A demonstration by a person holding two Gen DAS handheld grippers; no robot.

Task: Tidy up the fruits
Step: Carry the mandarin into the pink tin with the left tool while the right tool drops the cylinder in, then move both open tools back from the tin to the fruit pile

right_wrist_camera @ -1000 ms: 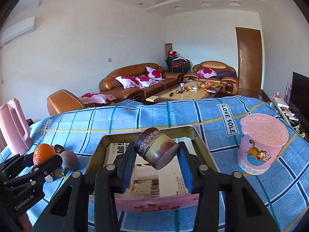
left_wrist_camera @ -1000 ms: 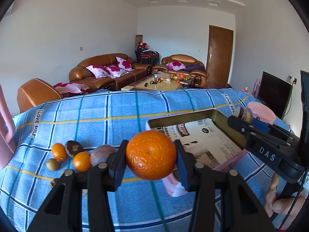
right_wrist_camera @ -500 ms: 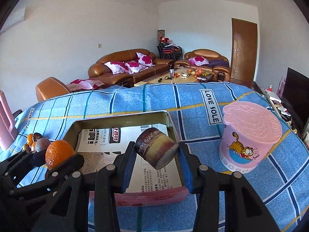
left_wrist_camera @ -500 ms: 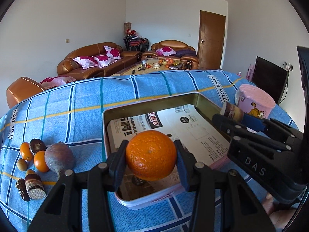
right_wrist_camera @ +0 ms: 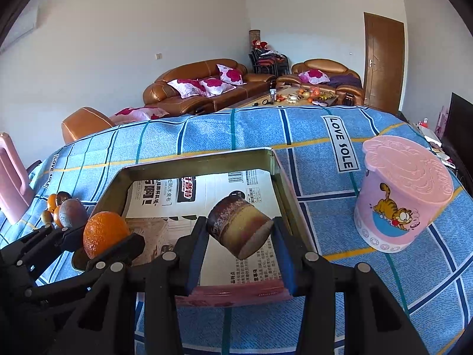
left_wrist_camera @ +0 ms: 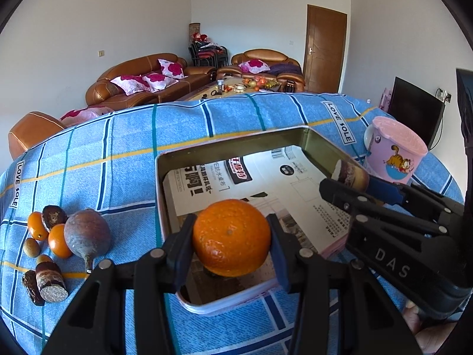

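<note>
Orange citrus fruit [left_wrist_camera: 231, 237] pinched between the pads of the left gripper [left_wrist_camera: 231, 244], held over the near left corner of the metal tray [left_wrist_camera: 317, 143]. Brown cut cylinder piece [right_wrist_camera: 239, 226] clamped in the right gripper [right_wrist_camera: 240, 248], tilted, over the tray's near right part, cut face turned down and to the right. Tray lined with printed newspaper [left_wrist_camera: 266, 177], standing on a blue checked cloth [left_wrist_camera: 118, 159] marked LOVE SOLE.

Left of the tray on the cloth, well apart from its wall: a cluster of loose fruit, namely a dusky purple-brown round fruit [left_wrist_camera: 87, 235], two small oranges [left_wrist_camera: 59, 240], a small greenish one [left_wrist_camera: 31, 247], a dark brown piece [left_wrist_camera: 54, 216] behind them and a further cut cylinder [left_wrist_camera: 50, 281] nearest the camera. Right of the tray, close by: a pink lidded cup with a cartoon cat [right_wrist_camera: 405, 193]. Pink jug handle [right_wrist_camera: 11, 177] at the far left edge in the right wrist view. Beyond the cloth, brown leather sofas [right_wrist_camera: 207, 82] with pink cushions, a low table, a wooden door [right_wrist_camera: 383, 59].
</note>
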